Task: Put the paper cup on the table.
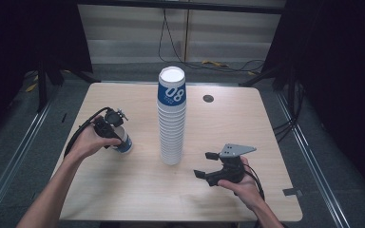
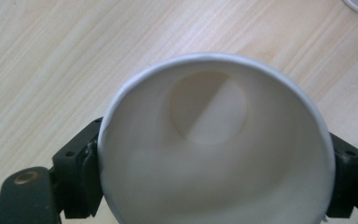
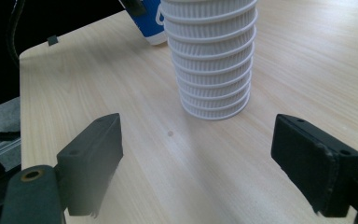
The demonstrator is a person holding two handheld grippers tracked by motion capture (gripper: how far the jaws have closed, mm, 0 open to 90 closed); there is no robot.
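Note:
A tall stack of upturned white paper cups (image 1: 172,123) stands mid-table, its top cup banded blue with "08". To its left my left gripper (image 1: 118,138) is shut on a single blue-and-white cup (image 1: 124,144). In the left gripper view I look into that cup's open mouth (image 2: 214,154), with a black finger (image 2: 81,163) pressed on each side of the rim. The cup's base is low over the table; whether it touches I cannot tell. My right gripper (image 1: 203,165) is open and holds nothing, right of the stack's foot. Its jaws frame the stack (image 3: 214,70) from a short distance.
The light wooden table (image 1: 138,190) has a round cable hole (image 1: 208,98) at the back right. A piece of black tape (image 1: 292,192) sits at the right front edge. Cables lie on the floor behind the table, and dark curtains hang on both sides.

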